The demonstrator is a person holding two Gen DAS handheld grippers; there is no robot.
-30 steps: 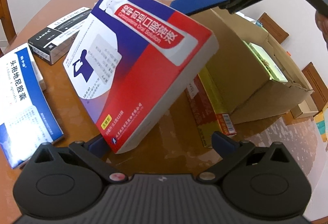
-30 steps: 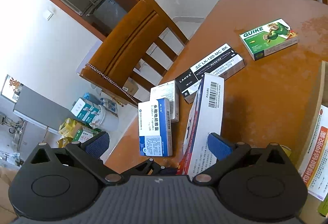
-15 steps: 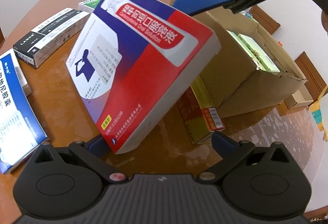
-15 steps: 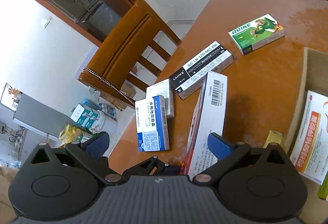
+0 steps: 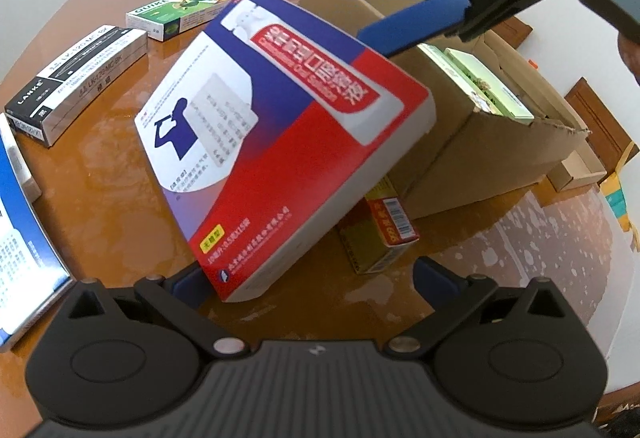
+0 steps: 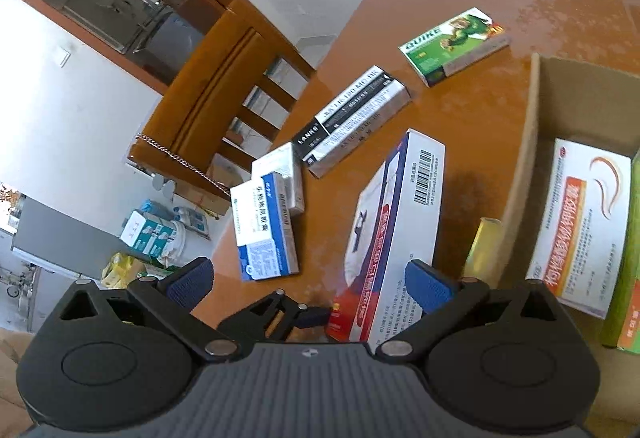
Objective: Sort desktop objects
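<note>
Two grippers share the red-and-blue medicine box (image 5: 280,141): it hangs tilted above the desk (image 5: 108,205), just beside the cardboard carton (image 5: 492,157), probably its destination. Right gripper (image 6: 310,282) has one pad on the box's top end, fingers spread wide, steadying rather than clamping; left gripper (image 5: 308,282) fingers are wide too, one under the bottom corner.
</note>
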